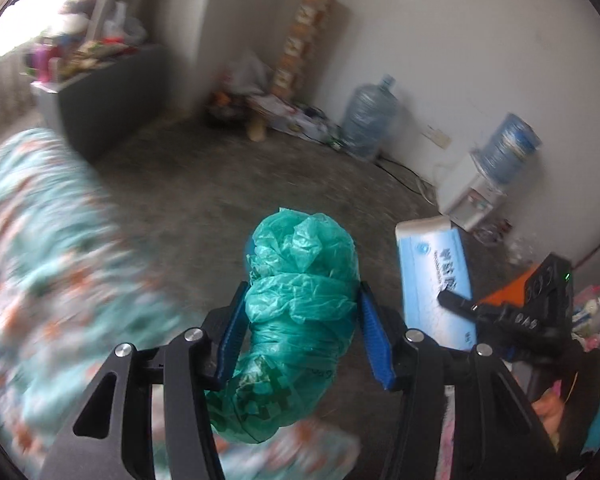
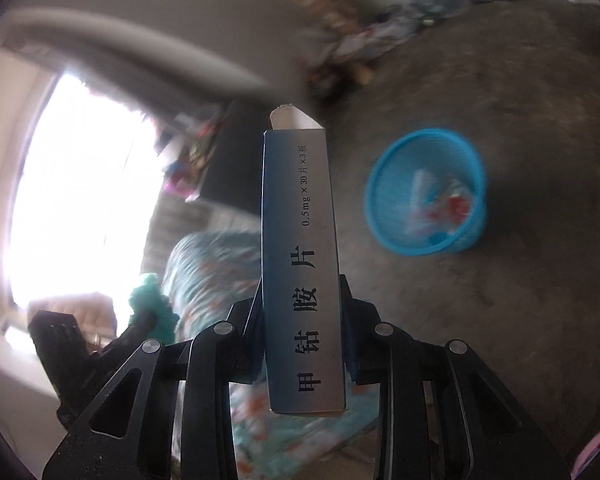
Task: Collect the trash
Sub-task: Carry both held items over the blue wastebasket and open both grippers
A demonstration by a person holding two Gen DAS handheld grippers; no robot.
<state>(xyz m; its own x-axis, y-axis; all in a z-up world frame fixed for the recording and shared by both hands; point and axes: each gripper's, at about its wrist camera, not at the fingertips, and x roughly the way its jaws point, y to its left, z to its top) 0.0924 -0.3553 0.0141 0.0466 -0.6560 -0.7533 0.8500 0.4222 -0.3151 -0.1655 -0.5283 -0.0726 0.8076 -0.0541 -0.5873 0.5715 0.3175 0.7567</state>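
**Both grippers loaded, bin in sight on the floor**

Left wrist view. The left gripper (image 1: pixel 300 320) is clamped on a crumpled teal-green plastic bag bundle (image 1: pixel 300 300), knotted into a fat roll. The blue finger pads (image 1: pixel 374 340) press its two flanks at about mid-length; the upper end bulges out past the fingertips, the lower end hangs back under the jaws. Judged soft, light and squashy: it gives under pressure, so it may slide lengthwise if the grip eases. The waist near the knot looks the best hold. Beside it on the right, the right gripper (image 1: pixel 460 306) carries a flat blue-and-white cardboard medicine box (image 1: pixel 432 280). Below is a blurred floral bedcover (image 1: pixel 40 260), beyond it the grey concrete floor (image 1: pixel 220 184). No bin in this view.

Right wrist view. The right gripper (image 2: pixel 302 308) is closed on the medicine box (image 2: pixel 300 264), narrow printed side towards the camera. The fingers pinch the lower half; the far end, its torn flap open, stands well beyond the tips. Judged light, stiff but crushable, probably empty; smooth card, so a hold on the broad faces suits it. A round bright-blue plastic waste basket (image 2: pixel 380 184), already holding scraps, stands on the floor to the right of the box, well apart. The left gripper (image 2: pixel 140 326) with its green bundle shows at lower left.
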